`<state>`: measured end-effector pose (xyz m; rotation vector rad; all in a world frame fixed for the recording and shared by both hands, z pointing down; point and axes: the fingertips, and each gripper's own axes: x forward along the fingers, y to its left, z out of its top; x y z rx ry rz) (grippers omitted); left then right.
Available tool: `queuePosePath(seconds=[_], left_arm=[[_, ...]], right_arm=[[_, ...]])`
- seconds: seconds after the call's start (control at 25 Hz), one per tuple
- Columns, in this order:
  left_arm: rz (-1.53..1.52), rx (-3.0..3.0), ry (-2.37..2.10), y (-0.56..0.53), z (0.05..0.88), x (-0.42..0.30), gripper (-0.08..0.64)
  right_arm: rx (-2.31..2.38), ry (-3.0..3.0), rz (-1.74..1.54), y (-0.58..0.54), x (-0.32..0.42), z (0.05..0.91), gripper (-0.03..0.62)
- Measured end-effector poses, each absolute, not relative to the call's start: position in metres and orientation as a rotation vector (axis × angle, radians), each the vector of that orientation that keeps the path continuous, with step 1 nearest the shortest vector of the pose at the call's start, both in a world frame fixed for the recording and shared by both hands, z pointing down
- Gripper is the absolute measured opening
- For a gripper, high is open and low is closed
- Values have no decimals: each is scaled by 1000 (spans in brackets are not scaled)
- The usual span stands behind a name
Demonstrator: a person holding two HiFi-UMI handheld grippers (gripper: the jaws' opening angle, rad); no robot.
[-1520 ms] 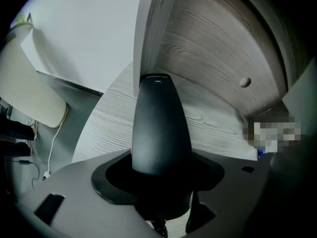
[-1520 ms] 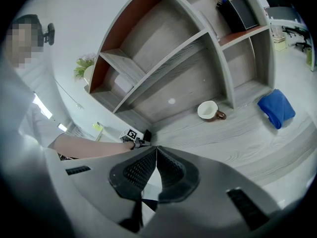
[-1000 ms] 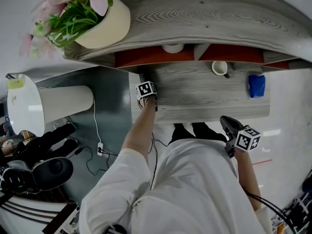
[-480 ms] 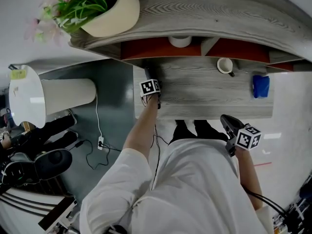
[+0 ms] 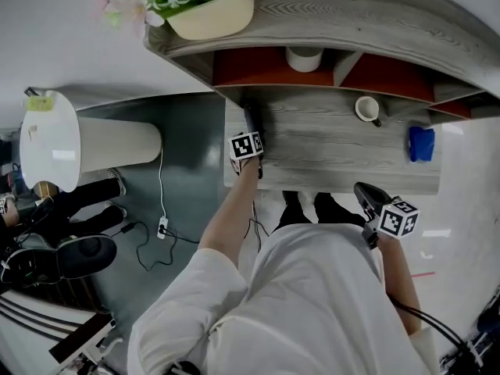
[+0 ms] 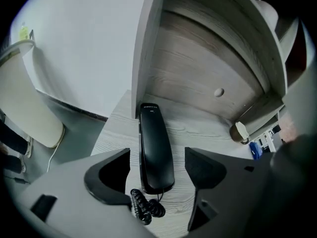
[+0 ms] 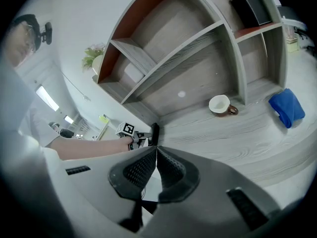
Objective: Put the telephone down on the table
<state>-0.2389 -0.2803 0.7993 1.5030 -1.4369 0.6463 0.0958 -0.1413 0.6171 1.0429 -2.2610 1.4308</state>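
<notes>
- The bench [image 5: 344,143] gave you a bare left end beside the shelf wall, well apart from the cup [image 5: 367,108] and the blue cloth [image 5: 420,143].
- The telephone [image 6: 154,148] lay flat on that end, pointing lengthwise away from you. Its weight was on the wood, so the put-down looked done.
- Your left gripper [image 6: 156,155] straddled it with jaws opening and pads clear of both sides, probably to release it without dragging.
- Your right gripper [image 7: 154,155] hung off the bench's front edge, jaws closed on nothing, out of the way.
- The coiled cord [image 6: 143,207] lay bunched and slack at the telephone's near end.
</notes>
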Motion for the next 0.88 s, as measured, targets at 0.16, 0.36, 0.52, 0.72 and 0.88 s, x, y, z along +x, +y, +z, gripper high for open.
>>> queuePosePath(seconds=[0.16,0.36,0.52,0.72,0.88], left_arm=[[593,1570,-1466,-271,765,-239,339],[495,1640,-1482,-248,722,-237,288],[418,1685,-1492,-226,693,-236,185],[301,1683,-1474,-200,665,-237,97],[222,1683,-1499,-176,643,-241,20]], right_arm=[[1046,-2283,1411,-135,85,613,17],[1040,-2321,1370,-126,66,607,17],[1072,-2354,1360,-112,59,602,17],[1107,-2382,1328,-99,59,599,17],[1117,-2420,1309,-91,63,592,17]])
